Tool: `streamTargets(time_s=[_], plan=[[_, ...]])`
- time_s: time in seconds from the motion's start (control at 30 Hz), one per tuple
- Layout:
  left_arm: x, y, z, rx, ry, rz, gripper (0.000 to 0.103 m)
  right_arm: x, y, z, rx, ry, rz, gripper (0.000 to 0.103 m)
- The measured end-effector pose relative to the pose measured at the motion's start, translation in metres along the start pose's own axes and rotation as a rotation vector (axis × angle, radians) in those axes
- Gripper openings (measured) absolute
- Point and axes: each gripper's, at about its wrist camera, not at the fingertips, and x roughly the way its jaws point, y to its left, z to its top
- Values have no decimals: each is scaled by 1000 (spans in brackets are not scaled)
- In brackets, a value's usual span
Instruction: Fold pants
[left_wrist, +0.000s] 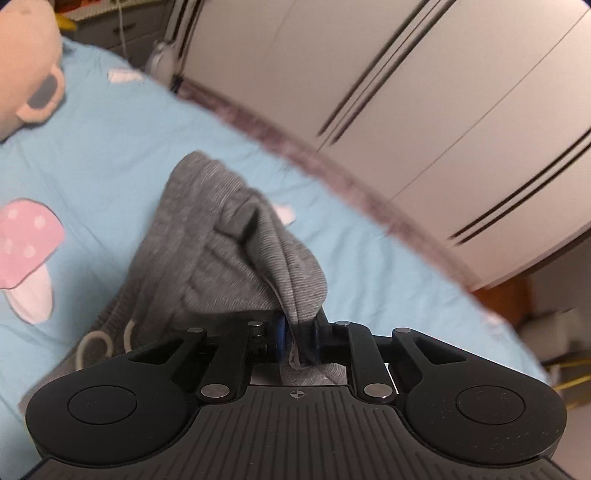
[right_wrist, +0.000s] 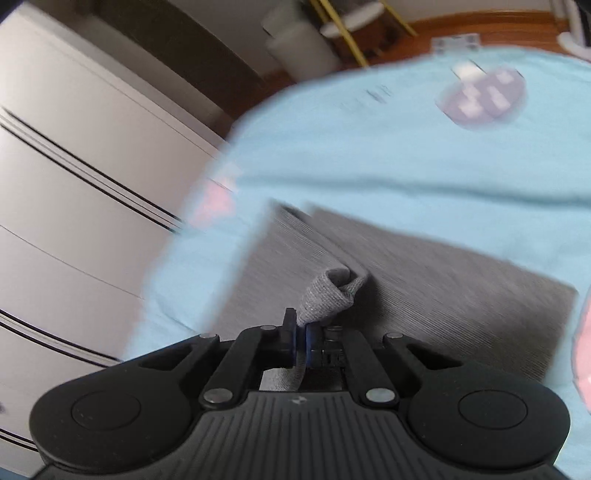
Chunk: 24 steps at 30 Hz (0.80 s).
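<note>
Grey ribbed pants (left_wrist: 207, 243) lie on a light blue bedsheet (left_wrist: 110, 147). In the left wrist view my left gripper (left_wrist: 298, 332) is shut on a bunched fold of the pants, which rises in a hump just ahead of the jaws; a white drawstring (left_wrist: 94, 345) shows at the lower left. In the right wrist view my right gripper (right_wrist: 300, 332) is shut on a pinched edge of the pants (right_wrist: 424, 280), lifted off the rest of the cloth, which spreads flat to the right on the bedsheet (right_wrist: 369, 155). Both views are blurred by motion.
The sheet carries a pink mushroom print (left_wrist: 26, 240). A beige plush toy (left_wrist: 26, 70) lies at the far left of the bed. White wardrobe doors (left_wrist: 424, 92) stand beyond the bed's edge. Wooden floor and a yellow-framed stand (right_wrist: 354, 33) lie past the bed.
</note>
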Motion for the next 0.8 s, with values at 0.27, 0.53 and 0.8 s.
streamTargets(time_s=[0.27, 0.53, 0.8], plan=[[-61, 89, -104, -32, 47, -67, 19, -55, -34, 22, -67, -52, 36, 4], [-32, 149, -160, -207, 98, 60, 31, -8, -109, -18, -90, 32, -218, 6], [-18, 135, -132, -180, 10, 175, 62, -11, -110, -16, -24, 38, -165, 21]])
